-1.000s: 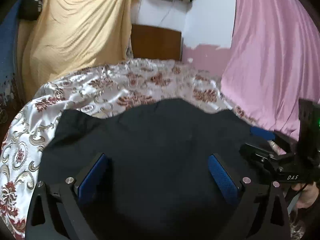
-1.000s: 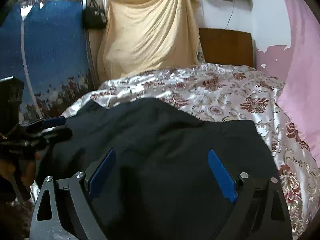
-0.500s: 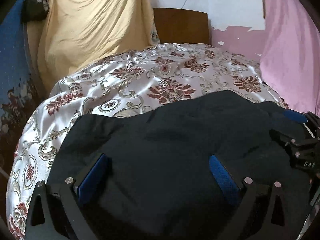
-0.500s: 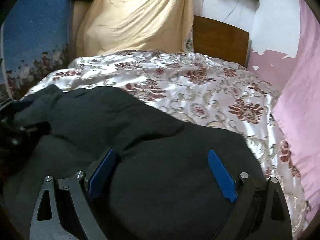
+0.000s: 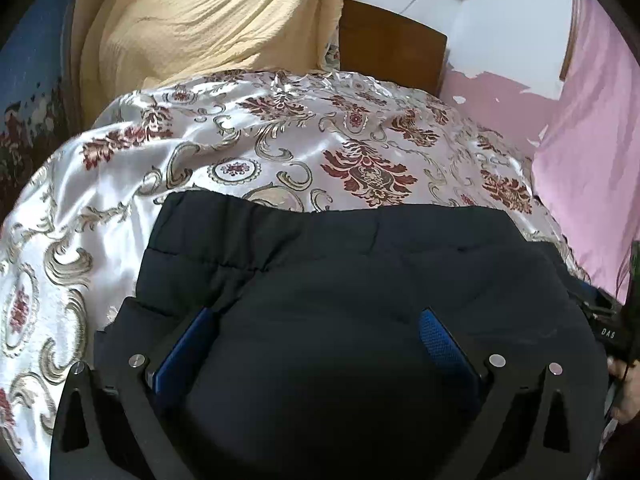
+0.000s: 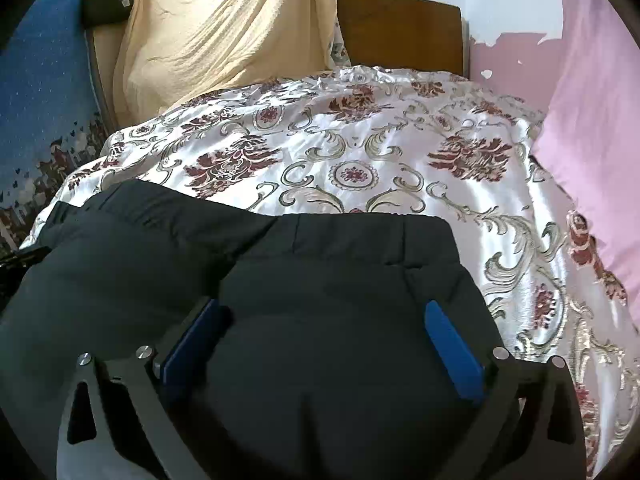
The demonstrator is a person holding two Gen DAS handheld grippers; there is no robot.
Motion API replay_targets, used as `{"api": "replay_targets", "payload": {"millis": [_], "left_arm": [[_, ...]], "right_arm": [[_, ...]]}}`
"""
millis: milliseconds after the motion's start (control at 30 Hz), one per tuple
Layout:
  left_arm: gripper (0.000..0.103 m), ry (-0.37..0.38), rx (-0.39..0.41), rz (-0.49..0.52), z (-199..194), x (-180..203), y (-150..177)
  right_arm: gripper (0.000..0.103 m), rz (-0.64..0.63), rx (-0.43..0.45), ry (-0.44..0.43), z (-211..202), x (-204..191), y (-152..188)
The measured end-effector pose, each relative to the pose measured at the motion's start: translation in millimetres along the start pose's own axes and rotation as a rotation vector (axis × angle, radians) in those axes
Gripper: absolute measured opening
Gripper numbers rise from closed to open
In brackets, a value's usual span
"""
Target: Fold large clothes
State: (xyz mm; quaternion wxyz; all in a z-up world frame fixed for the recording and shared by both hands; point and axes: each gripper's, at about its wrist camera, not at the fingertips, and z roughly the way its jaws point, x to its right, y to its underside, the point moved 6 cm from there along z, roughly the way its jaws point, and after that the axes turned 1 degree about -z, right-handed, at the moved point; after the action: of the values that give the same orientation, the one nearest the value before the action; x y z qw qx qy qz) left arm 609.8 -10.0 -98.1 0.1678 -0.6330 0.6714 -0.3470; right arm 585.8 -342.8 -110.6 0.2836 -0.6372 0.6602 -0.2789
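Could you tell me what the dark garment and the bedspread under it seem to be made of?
Dark garment: probably matte padded synthetic; stitched quilt lines and puffy folds show. Bedspread: likely satin; glossy sheen with woven-looking floral scrolls.

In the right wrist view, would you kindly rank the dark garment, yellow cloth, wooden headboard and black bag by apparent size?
1. dark garment, though nearness inflates it
2. yellow cloth
3. wooden headboard
4. black bag

Right tongs [image 6: 320, 340] opening over dark padded garment [image 6: 280, 280] on floral bedspread [image 6: 400, 160].
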Motion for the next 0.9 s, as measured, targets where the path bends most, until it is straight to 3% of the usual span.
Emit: {"api": "replay_targets", "payload": {"millis": [367, 900], "left_arm": [[0.103, 0.067, 0.032, -0.051, 9.3, -4.0, 2.7], [0.103, 0.081, 0.044, -0.065, 13.4, -5.9, 2.9]], "right_arm": [[0.102, 0.089, 0.007, -0.094, 18.4, 8.6, 10.0], [0.102, 0.098, 0.004, -0.098, 26.7, 10.6, 13.1]]}}
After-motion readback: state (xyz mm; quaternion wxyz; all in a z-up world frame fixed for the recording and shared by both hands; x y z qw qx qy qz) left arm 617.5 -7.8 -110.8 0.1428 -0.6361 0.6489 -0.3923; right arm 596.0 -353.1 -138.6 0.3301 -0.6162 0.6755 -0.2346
